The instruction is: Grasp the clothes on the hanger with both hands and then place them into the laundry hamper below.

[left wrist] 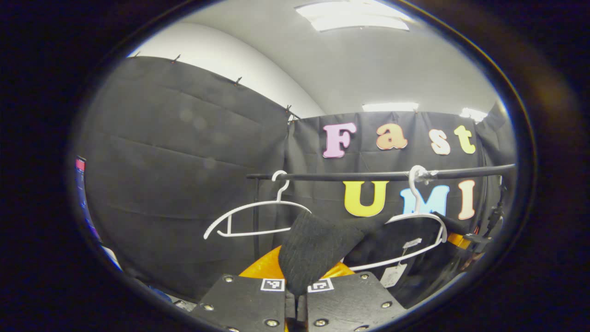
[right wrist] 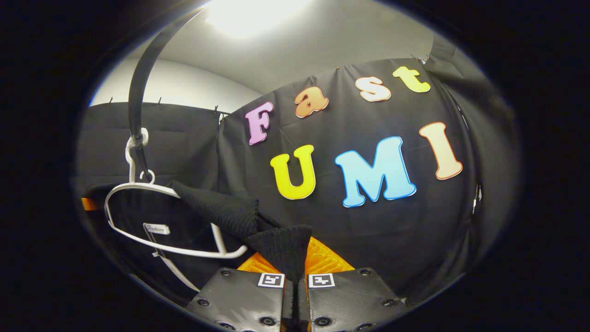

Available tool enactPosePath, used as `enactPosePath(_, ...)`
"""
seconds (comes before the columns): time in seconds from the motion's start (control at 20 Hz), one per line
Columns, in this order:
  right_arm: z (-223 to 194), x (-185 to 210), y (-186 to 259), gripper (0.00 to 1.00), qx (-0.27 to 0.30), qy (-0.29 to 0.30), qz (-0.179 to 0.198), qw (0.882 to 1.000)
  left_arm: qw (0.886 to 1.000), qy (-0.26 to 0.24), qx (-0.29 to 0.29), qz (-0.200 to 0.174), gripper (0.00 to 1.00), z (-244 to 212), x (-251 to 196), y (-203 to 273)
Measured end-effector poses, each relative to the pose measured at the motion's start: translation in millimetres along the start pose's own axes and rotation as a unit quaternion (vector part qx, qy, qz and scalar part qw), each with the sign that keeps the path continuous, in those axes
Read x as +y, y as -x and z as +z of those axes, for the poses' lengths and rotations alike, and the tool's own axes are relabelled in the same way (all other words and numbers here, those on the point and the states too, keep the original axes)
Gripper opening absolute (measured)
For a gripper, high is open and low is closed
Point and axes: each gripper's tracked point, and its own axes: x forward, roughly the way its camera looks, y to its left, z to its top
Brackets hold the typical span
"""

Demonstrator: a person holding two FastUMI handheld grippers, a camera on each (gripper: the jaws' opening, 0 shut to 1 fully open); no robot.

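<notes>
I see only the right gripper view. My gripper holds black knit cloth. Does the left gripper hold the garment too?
Observer: Yes, the left gripper is shut on a fold of the black garment.
Operator: Is there another hanger on the rail?
Observer: Yes, an empty white hanger hangs on the rail, left of the garment's hanger in the left gripper view.

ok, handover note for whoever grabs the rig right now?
Left hand-held gripper: shut on a fold of the black ribbed knit garment.
Right hand-held gripper: shut on another fold of it.
The garment still drapes over the white plastic hanger on the black rail; a second white hanger hangs bare.
Done: both grasps.
Left: pull it off the hanger, lower it into the hamper.
</notes>
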Motion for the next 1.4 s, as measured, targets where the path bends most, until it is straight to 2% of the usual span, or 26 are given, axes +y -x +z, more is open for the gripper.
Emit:
enactPosePath(0.15, 0, -2, -10, 0.05, -0.004, 0.009, -0.001, 1.000, 1.000, -0.002, 0.008, -0.007, 0.02, -4, 8, -11)
enactPosePath(0.4, 1, 4, -23, 0.05, -0.017, 0.021, 0.008, 1.000, 0.998, -0.063, -0.004, -0.012, 0.02, 16, 24, -18)
enactPosePath(0.65, -6, 8, -32, 0.05, -0.032, 0.067, 0.028, 0.997, 0.999, -0.017, 0.016, -0.025, 0.01, -6, 38, -26)
enactPosePath(0.85, -18, 13, -38, 0.03, -0.033, 0.093, 0.042, 0.994, 0.999, 0.026, 0.021, -0.021, 0.01, -23, 40, -29)
enactPosePath(0.95, -25, 15, -36, 0.03, -0.028, 0.103, 0.042, 0.993, 0.999, 0.031, 0.026, -0.019, 0.01, -34, 44, -29)
enactPosePath(1.4, -53, 14, -34, 0.05, -0.006, 0.093, 0.033, 0.995, 0.998, -0.040, 0.039, -0.019, 0.02, -47, 47, -21)
